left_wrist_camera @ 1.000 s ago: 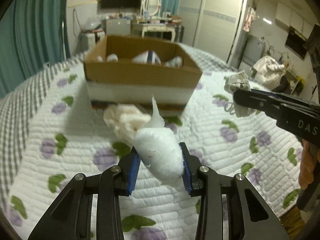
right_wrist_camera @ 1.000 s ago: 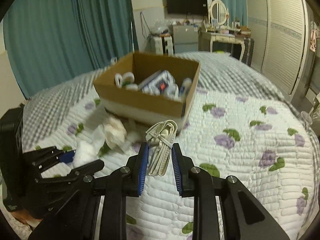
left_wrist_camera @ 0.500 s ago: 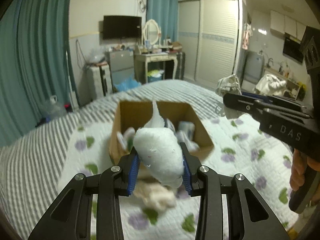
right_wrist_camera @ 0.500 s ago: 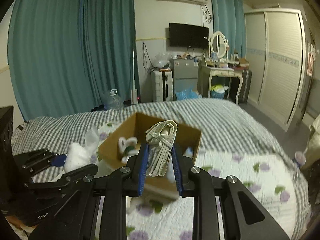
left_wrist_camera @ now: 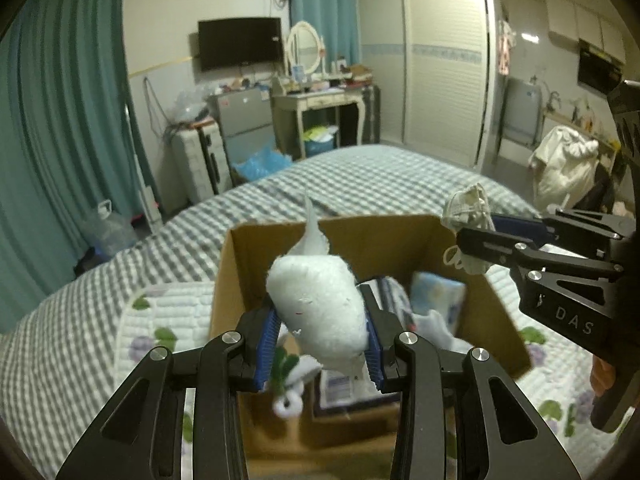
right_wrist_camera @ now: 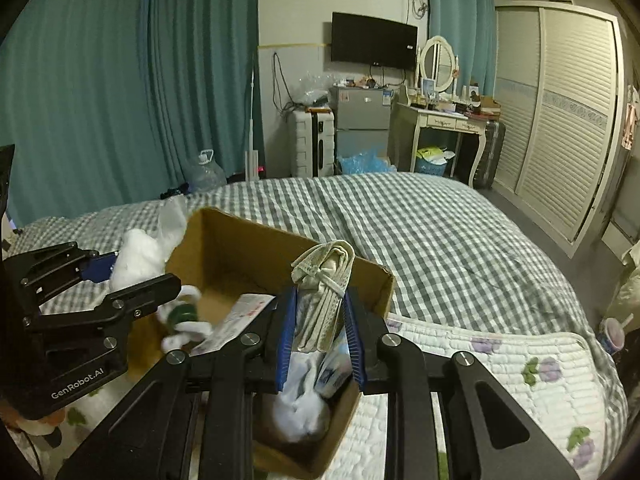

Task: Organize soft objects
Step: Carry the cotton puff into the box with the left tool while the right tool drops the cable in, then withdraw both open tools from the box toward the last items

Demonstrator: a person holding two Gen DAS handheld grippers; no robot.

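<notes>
Both grippers are now hovering over the open brown cardboard box (left_wrist_camera: 360, 240), up from the quilt: left gripper (left_wrist_camera: 319, 342) clamping a white fluffy wad (left_wrist_camera: 318, 312) mid-frame, right gripper (right_wrist_camera: 319, 340) pinching a folded beige cloth (right_wrist_camera: 326, 280); release seems next.

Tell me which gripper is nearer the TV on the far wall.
Cannot tell. The left gripper and the right gripper both sit over the cardboard box, side by side, with the TV far beyond the bed.
</notes>
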